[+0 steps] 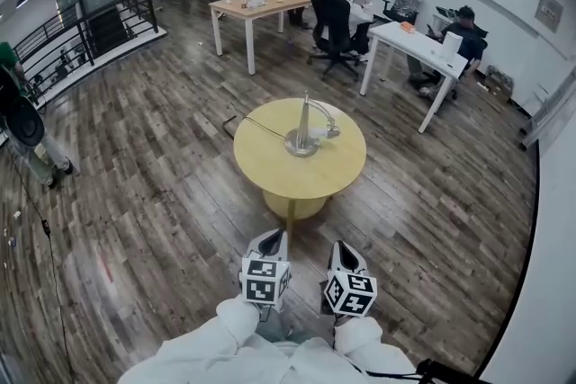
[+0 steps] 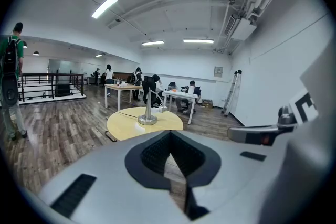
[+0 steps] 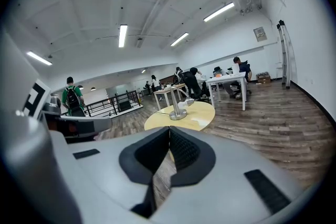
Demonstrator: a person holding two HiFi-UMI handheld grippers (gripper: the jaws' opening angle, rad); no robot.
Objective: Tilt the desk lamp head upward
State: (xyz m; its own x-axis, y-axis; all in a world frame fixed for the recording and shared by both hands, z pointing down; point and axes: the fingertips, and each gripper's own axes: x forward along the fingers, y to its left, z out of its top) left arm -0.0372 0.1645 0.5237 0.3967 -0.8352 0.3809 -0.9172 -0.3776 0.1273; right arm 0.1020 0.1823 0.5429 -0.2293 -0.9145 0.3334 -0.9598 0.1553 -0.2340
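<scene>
A silver desk lamp (image 1: 303, 138) stands on a round yellow table (image 1: 270, 166), its small head (image 1: 332, 131) hanging to the right of the post. Both grippers hover over the wooden floor on the near side of the table, well short of it. My left gripper (image 1: 274, 235) is shut with nothing in it, and my right gripper (image 1: 341, 246) beside it is shut and empty too. In the left gripper view the lamp (image 2: 147, 112) shows far beyond the shut jaws of the left gripper (image 2: 169, 153). The right gripper view has the lamp (image 3: 179, 109) ahead of the right gripper (image 3: 169, 138).
A black cable (image 1: 245, 120) runs from the lamp off the table's left edge. Behind the table stand a wooden desk (image 1: 256, 6) and a white desk (image 1: 423, 49) with seated people and office chairs. A railing (image 1: 81, 27) and a standing person (image 1: 22, 126) are at the left.
</scene>
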